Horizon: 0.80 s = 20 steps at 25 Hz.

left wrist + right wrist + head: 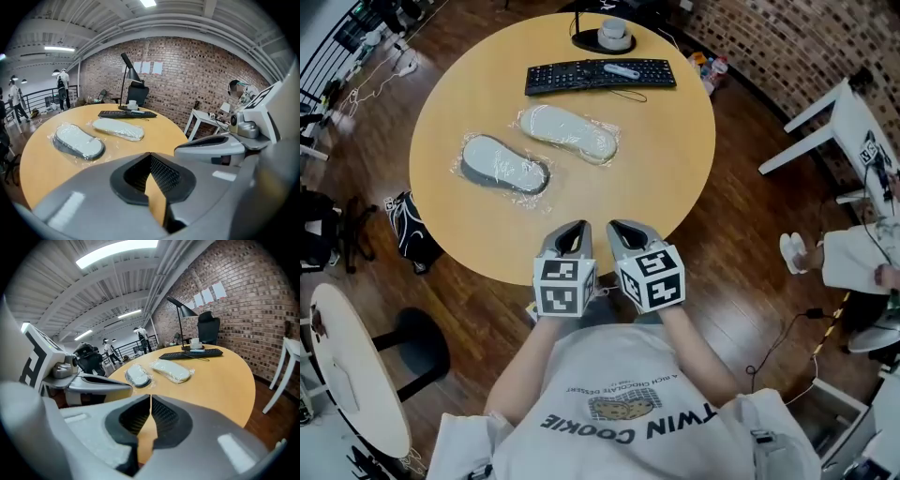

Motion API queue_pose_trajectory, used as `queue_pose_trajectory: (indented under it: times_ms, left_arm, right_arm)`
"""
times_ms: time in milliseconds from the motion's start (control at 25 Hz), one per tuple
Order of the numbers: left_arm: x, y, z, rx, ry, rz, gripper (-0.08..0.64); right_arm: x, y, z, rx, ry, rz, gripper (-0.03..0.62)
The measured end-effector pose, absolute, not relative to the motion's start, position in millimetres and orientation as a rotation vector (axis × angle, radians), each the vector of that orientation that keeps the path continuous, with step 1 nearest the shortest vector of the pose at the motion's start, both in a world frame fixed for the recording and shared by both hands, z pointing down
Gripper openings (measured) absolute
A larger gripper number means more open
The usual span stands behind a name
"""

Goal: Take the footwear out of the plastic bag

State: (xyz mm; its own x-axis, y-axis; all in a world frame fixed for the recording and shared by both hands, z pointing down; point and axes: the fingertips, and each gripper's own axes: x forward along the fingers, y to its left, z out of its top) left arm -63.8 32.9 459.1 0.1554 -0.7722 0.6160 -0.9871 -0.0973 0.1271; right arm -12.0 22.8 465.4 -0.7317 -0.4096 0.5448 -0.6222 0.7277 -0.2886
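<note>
Jaws shut, empty: left gripper (150, 155), right gripper (150, 398), lower centre. Still in clear plastic bags (457, 167): dark-soled grey slipper (504, 165), pale cream slipper (569, 132); none removed.

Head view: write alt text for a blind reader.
A grey-soled slipper and a pale slipper, each in clear plastic, lie on a round wooden table. The left gripper and right gripper hover shut and empty at its near edge; a keyboard lies beyond.

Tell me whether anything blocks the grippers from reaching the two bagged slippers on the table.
Nothing visible does. Only bare table separates the left gripper and right gripper from the dark-soled slipper and the pale slipper; the keyboard lies beyond them.
</note>
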Motion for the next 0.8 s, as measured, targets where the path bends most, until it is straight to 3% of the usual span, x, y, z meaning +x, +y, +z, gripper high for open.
queue_pose_trajectory:
  times_ms: [800]
  left_arm:
    - [-197.1, -107.1, 442.9, 1.933, -1.765, 0.723, 0.003]
  right_arm:
    - [-49.8, -99.7, 472.0, 0.906, -2.476, 0.775, 0.018]
